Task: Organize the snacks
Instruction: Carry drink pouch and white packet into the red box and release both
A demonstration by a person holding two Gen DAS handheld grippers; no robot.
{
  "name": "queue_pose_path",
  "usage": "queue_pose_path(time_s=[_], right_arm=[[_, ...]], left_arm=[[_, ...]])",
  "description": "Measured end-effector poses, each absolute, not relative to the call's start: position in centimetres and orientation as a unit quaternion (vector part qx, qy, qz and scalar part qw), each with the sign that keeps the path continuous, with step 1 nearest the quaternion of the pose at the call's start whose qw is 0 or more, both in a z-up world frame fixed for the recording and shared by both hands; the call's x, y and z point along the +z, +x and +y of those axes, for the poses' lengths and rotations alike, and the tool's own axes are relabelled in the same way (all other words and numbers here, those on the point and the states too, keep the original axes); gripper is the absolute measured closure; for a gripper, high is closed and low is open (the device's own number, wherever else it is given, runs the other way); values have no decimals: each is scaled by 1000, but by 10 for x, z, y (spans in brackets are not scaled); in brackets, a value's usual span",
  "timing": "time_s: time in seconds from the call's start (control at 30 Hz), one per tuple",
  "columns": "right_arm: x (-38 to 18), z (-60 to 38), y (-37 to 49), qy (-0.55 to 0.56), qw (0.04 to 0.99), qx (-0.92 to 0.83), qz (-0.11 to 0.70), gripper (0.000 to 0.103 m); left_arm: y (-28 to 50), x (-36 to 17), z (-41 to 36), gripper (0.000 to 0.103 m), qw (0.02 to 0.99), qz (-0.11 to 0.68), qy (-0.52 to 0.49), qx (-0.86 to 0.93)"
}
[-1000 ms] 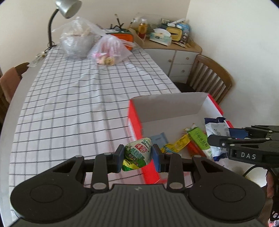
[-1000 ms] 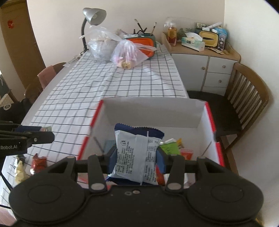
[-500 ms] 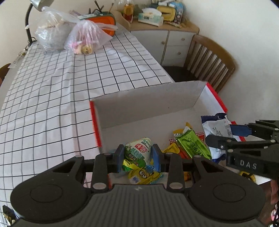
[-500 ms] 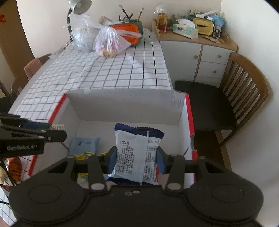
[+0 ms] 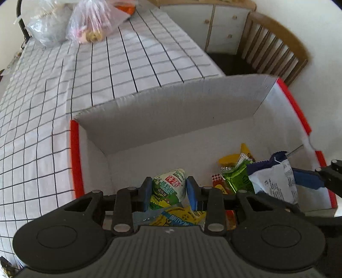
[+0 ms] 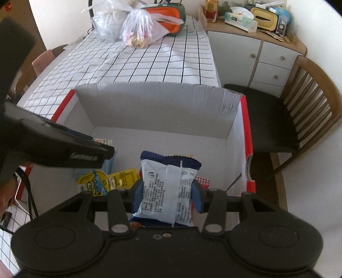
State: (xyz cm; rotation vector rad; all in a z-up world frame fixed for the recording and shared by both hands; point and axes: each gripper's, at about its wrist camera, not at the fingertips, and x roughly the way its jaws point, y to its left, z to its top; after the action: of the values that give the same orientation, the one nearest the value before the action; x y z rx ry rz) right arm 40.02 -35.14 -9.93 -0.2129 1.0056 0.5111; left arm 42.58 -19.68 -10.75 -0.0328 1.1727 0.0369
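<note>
Left gripper (image 5: pixel 167 191) clamps a green packet (image 5: pixel 168 189) at bottom centre; right gripper (image 6: pixel 166 193) clamps a blue packet (image 6: pixel 165 190) (both over the box (image 6: pixel 158 111)).

You face a long worktop (image 6: pixel 136 62) draped in a white cloth with a black grid. At its far end sit two knotted plastic bags (image 6: pixel 141 30). To the right stands a wooden slat-back chair (image 6: pixel 307 102) with a dark seat, and beyond it a white cabinet (image 6: pixel 256 55) with a cluttered wooden top. Plain cream walls (image 6: pixel 64 19) enclose the daylit room.
</note>
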Motion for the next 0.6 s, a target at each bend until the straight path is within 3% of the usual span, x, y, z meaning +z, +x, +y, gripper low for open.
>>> queue_pose_path(time_s=[0.6], right_arm=[[-109,-346,402,-105,827,246,495,56]], left_arm=[[447,-133,-193,67,785,619,-22,8]])
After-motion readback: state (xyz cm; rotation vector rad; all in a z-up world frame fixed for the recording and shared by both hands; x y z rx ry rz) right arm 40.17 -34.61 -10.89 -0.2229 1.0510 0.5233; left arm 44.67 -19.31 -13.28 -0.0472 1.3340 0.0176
